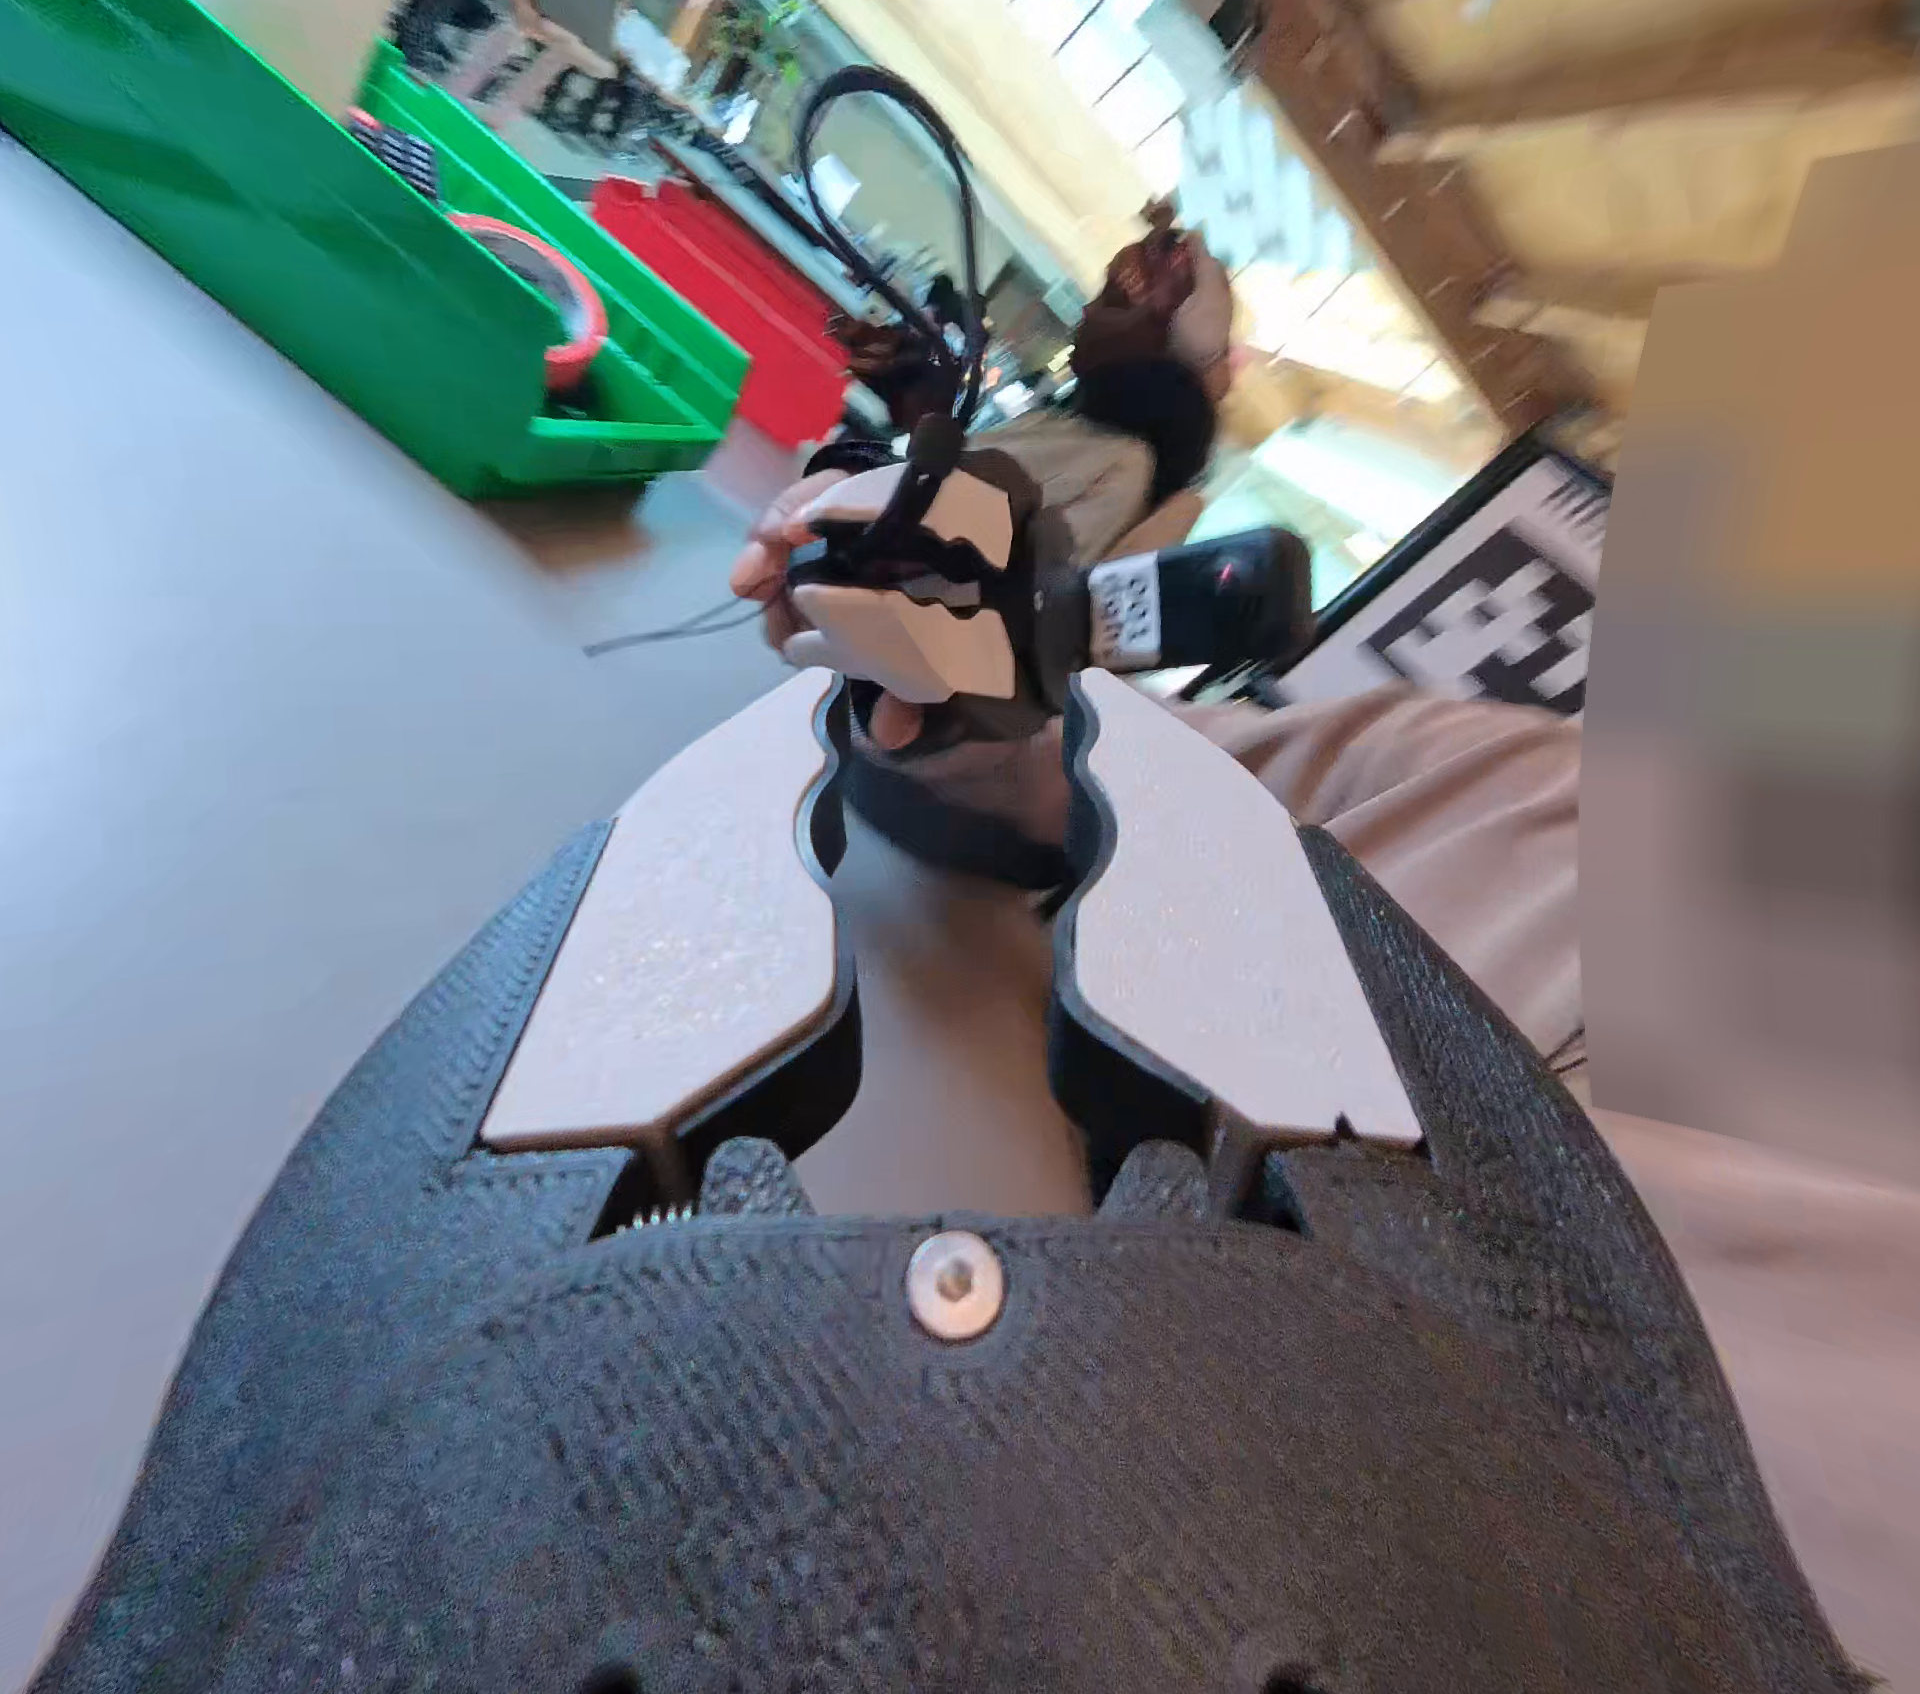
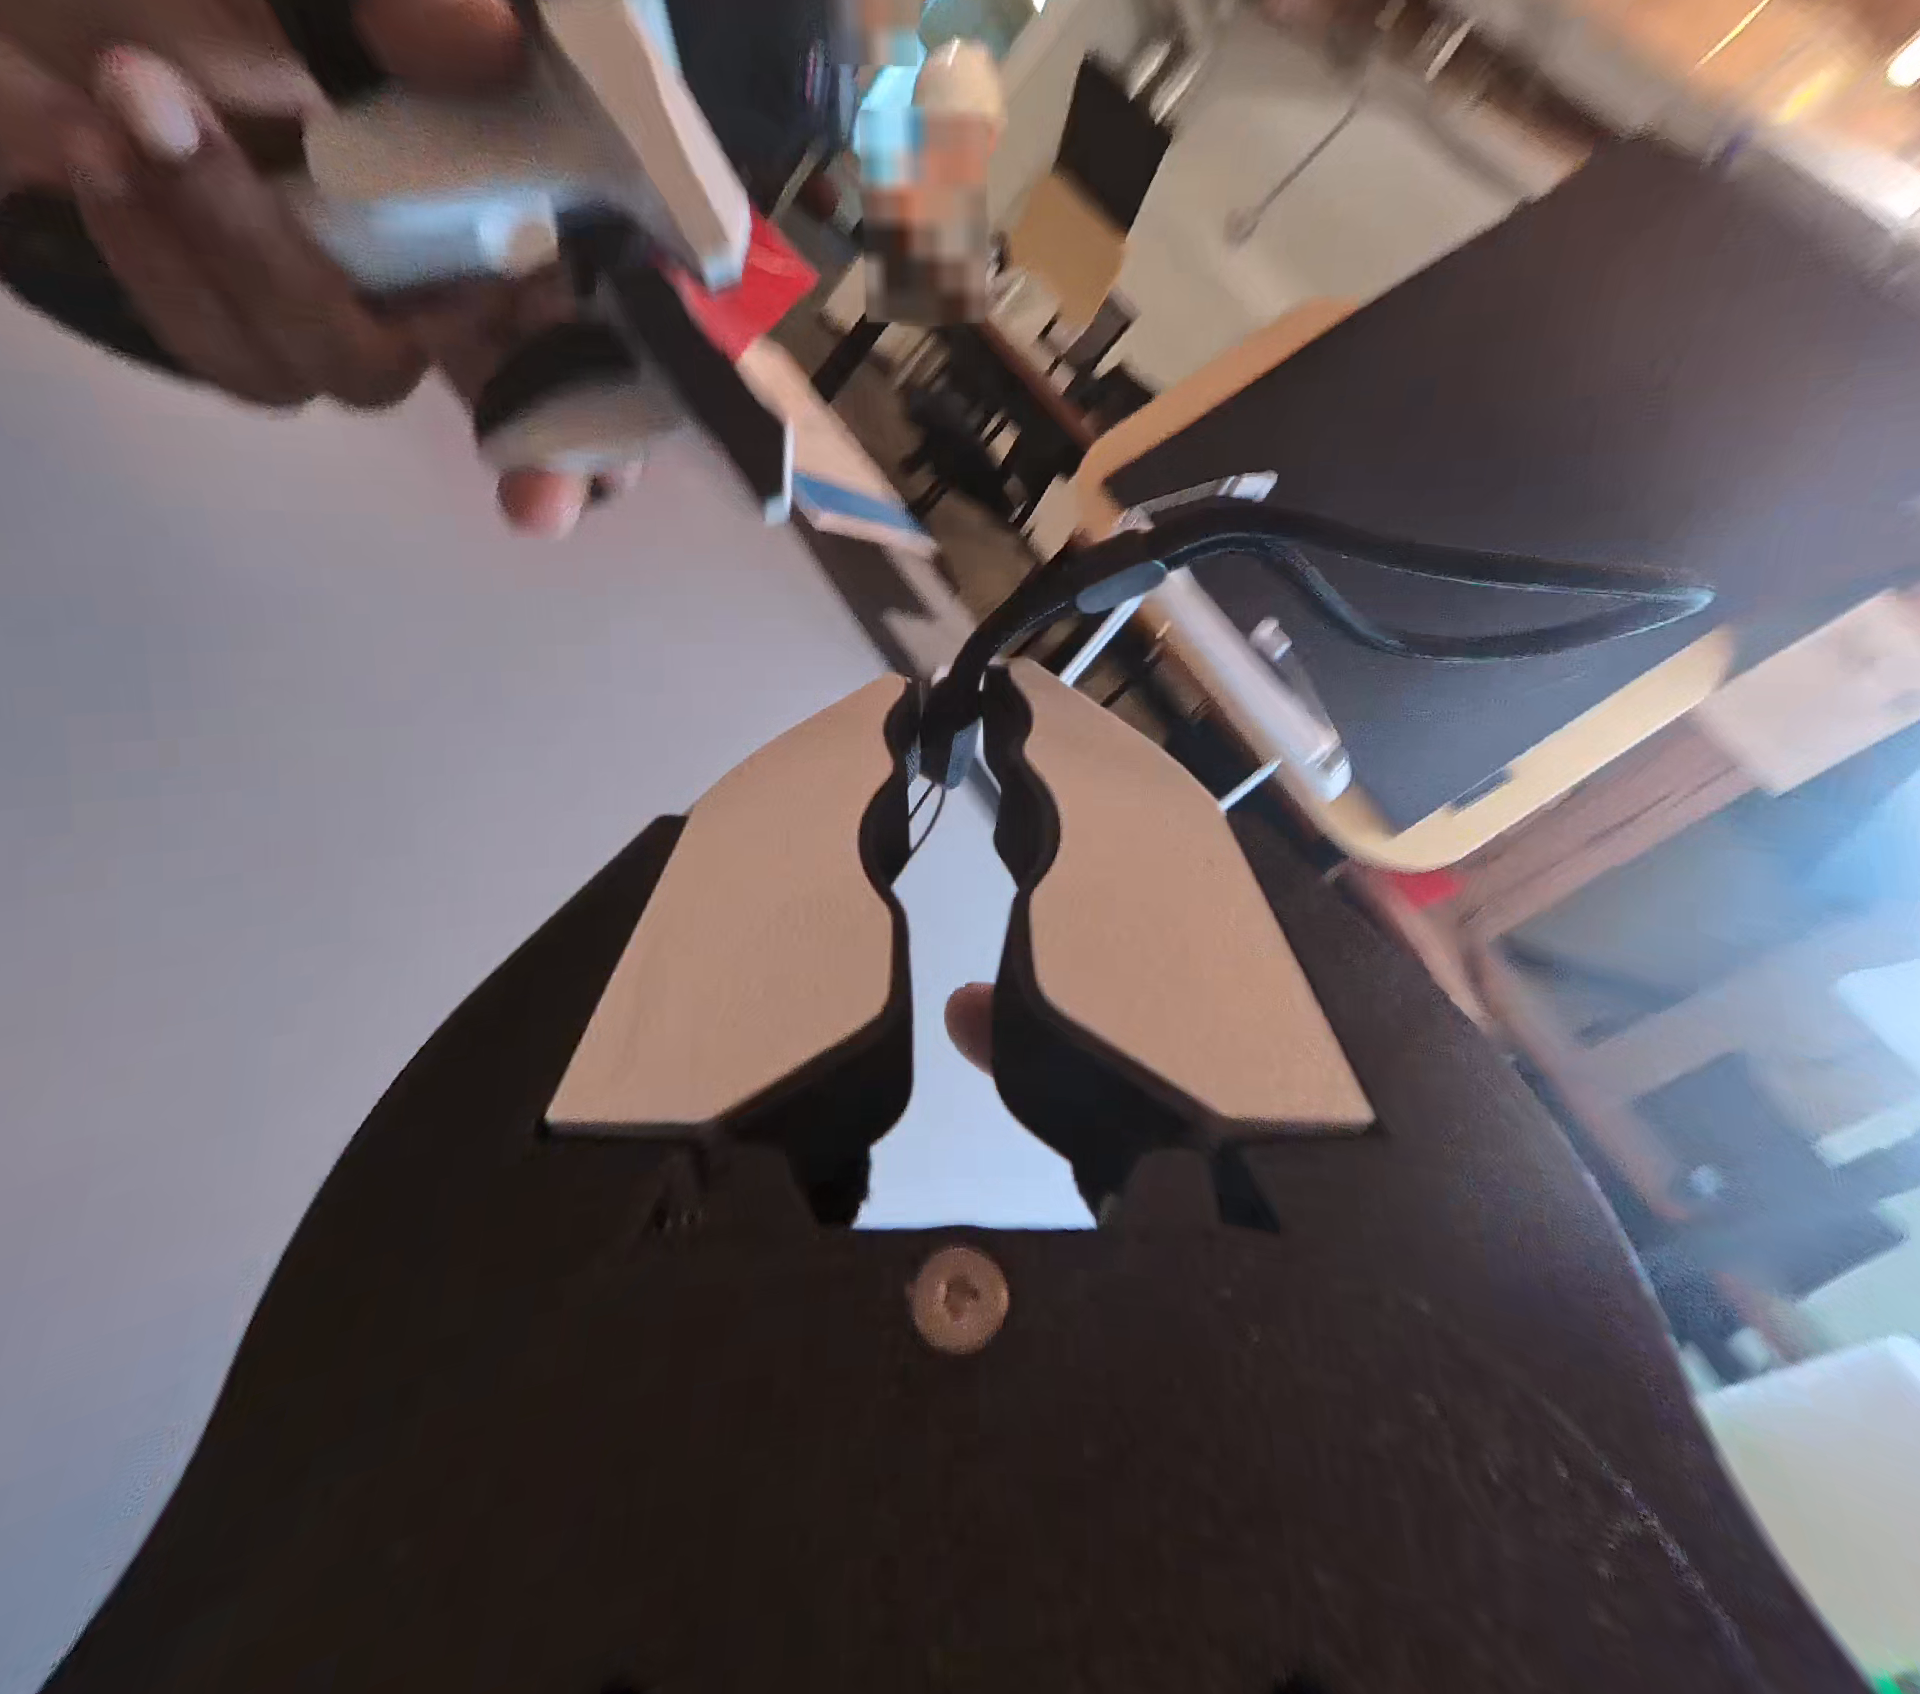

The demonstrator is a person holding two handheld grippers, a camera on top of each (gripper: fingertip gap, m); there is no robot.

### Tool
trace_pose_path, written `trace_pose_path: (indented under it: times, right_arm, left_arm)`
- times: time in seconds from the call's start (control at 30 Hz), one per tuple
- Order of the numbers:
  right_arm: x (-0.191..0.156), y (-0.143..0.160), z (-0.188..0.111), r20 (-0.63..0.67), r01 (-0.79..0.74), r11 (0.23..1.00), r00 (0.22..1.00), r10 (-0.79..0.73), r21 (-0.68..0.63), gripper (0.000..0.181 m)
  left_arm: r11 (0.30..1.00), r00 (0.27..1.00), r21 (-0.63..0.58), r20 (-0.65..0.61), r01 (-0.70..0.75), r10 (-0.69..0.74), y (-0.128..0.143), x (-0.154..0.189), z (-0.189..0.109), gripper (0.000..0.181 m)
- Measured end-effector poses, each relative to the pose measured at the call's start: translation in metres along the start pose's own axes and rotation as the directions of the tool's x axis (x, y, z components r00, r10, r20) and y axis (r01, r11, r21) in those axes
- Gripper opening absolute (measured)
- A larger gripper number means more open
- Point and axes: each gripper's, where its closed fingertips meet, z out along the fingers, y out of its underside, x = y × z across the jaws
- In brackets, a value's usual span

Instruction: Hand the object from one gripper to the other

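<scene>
I judge the handover as not done yet. My right gripper [image 2: 951, 714] has its fingers closed on the black looped cord [image 2: 1351, 595], pinched at the tips, with the loop sticking out beyond them. My left gripper [image 1: 951, 745] is open with a medium gap and holds nothing. In the left wrist view the right gripper is just beyond its tips, apart from them, above the grey counter [image 1: 260, 605]. Both grippers are tilted, facing each other.
</scene>
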Motion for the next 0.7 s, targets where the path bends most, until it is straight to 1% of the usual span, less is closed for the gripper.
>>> trace_pose_path:
  times: [0.07, 0.13, 0.2, 0.3, 0.33, 0.43, 0.47, 0.53, 0.57, 0.6, 0.63, 0.7]
  right_arm:
    - [0.005, -0.03, -0.012, -0.064, 0.081, 0.983, 0.995, -0.072, 0.166, 0.012]
    - [0.004, -0.054, -0.025, -0.106, 0.152, 0.947, 0.986, -0.127, 0.283, 0.012]
    - [0.0, -0.07, -0.035, -0.121, 0.185, 0.916, 0.981, -0.152, 0.354, 0.012]
    - [-0.013, -0.082, -0.042, -0.152, 0.301, 0.869, 0.953, -0.262, 0.392, 0.011]
    - [-0.02, -0.084, -0.042, -0.149, 0.338, 0.854, 0.941, -0.303, 0.395, 0.011]
    - [-0.039, -0.085, -0.04, -0.139, 0.431, 0.81, 0.901, -0.411, 0.398, 0.012]
    - [-0.045, -0.084, -0.038, -0.134, 0.453, 0.8, 0.889, -0.438, 0.393, 0.012]
    - [-0.052, -0.077, -0.033, -0.104, 0.479, 0.793, 0.873, -0.477, 0.377, 0.013]
    - [-0.057, -0.07, -0.029, -0.062, 0.476, 0.802, 0.87, -0.489, 0.359, 0.023]
    - [-0.062, -0.062, -0.024, 0.0, 0.456, 0.823, 0.875, -0.485, 0.337, 0.036]
    - [-0.067, -0.054, -0.02, 0.062, 0.416, 0.853, 0.888, -0.456, 0.316, 0.05]
    - [-0.075, -0.038, -0.013, 0.192, 0.317, 0.912, 0.909, -0.37, 0.259, 0.065]
  left_arm:
    - [0.981, 0.976, 0.061, -0.127, 0.184, -0.175, 0.003, 0.001, 0.011, 0.04]
    - [0.941, 0.927, 0.096, -0.229, 0.324, -0.296, 0.005, 0.002, 0.019, 0.04]
    - [0.919, 0.899, 0.11, -0.28, 0.379, -0.337, 0.007, 0.006, 0.027, 0.037]
    - [0.907, 0.868, 0.1, -0.35, 0.408, -0.352, 0.008, 0.023, 0.036, 0.036]
    - [0.909, 0.869, 0.1, -0.354, 0.404, -0.347, 0.008, 0.028, 0.039, 0.031]
    - [0.926, 0.899, 0.101, -0.301, 0.363, -0.319, 0.011, 0.028, 0.042, 0.018]
    - [0.938, 0.911, 0.092, -0.284, 0.336, -0.298, 0.012, 0.028, 0.041, 0.014]
    - [0.97, 0.959, 0.088, -0.189, 0.229, -0.209, 0.013, 0.023, 0.038, 0.005]
    - [0.979, 0.975, 0.111, -0.161, 0.173, -0.154, 0.007, 0.022, 0.034, 0.0]
    - [0.981, 0.984, 0.142, -0.143, 0.131, -0.111, -0.002, 0.023, 0.028, 0.0]
    - [0.982, 0.992, 0.17, -0.108, 0.086, -0.068, -0.011, 0.022, 0.021, 0.0]
    - [0.975, 0.999, 0.219, -0.025, -0.029, 0.035, -0.028, 0.018, 0.005, 0.0]
